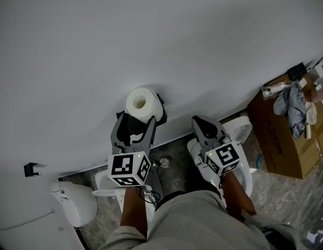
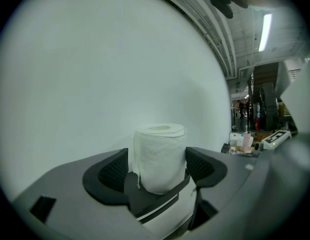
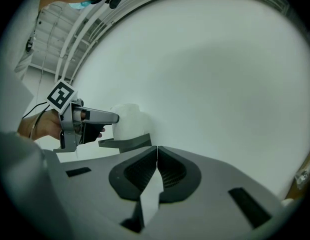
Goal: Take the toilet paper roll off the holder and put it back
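A white toilet paper roll [image 1: 142,102] stands upright on a black holder [image 1: 161,112] fixed to the white wall. My left gripper [image 1: 135,120] points at it with its jaws open. In the left gripper view the roll [image 2: 160,156] sits between the two pads [image 2: 114,170], with a narrow gap on the left side, and the holder [image 2: 151,198] runs beneath it. My right gripper [image 1: 197,121] hovers to the right of the roll, shut and empty, its tips meeting [image 3: 156,156]. The right gripper view shows the left gripper [image 3: 114,118] at the roll [image 3: 131,123].
A white toilet [image 1: 244,132] lies below the right gripper. A cardboard box [image 1: 278,139] with cloth on top stands at the right. A white rounded fixture [image 1: 75,202] sits at the lower left, and a small black hook [image 1: 30,169] is on the wall.
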`<state>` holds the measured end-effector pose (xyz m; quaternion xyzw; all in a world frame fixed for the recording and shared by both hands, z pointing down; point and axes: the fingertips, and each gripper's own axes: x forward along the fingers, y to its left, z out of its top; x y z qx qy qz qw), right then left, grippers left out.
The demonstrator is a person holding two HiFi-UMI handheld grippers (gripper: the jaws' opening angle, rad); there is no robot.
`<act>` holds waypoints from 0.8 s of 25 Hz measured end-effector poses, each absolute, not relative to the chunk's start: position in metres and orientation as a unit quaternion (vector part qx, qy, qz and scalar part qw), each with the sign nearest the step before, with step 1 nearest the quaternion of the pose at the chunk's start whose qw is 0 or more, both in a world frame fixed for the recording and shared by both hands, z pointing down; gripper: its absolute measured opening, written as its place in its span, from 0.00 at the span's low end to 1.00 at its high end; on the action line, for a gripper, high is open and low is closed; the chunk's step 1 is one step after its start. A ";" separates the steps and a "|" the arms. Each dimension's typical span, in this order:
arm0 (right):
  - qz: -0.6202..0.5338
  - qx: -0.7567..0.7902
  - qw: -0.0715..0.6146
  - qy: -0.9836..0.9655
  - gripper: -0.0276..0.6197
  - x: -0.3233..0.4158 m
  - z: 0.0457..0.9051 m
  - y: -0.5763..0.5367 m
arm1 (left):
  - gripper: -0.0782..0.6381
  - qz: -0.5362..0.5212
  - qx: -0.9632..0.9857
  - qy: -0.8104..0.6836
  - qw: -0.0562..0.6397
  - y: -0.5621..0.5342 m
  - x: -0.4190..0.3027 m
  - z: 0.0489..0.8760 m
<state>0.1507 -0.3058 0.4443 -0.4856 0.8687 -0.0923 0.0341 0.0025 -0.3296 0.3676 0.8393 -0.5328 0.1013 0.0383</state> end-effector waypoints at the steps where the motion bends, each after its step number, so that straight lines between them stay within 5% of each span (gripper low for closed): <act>1: -0.091 -0.484 0.033 0.870 0.05 0.148 0.444 -0.304 | 0.61 0.099 0.840 -0.532 0.038 -0.326 0.000 0.366; 10: -0.066 -0.472 0.027 0.879 0.05 0.109 0.425 -0.284 | 0.60 0.079 0.838 -0.539 0.032 -0.294 -0.034 0.363; 20: -0.039 -0.450 0.027 0.892 0.05 0.063 0.403 -0.257 | 0.17 0.073 0.818 -0.571 0.010 -0.255 -0.078 0.359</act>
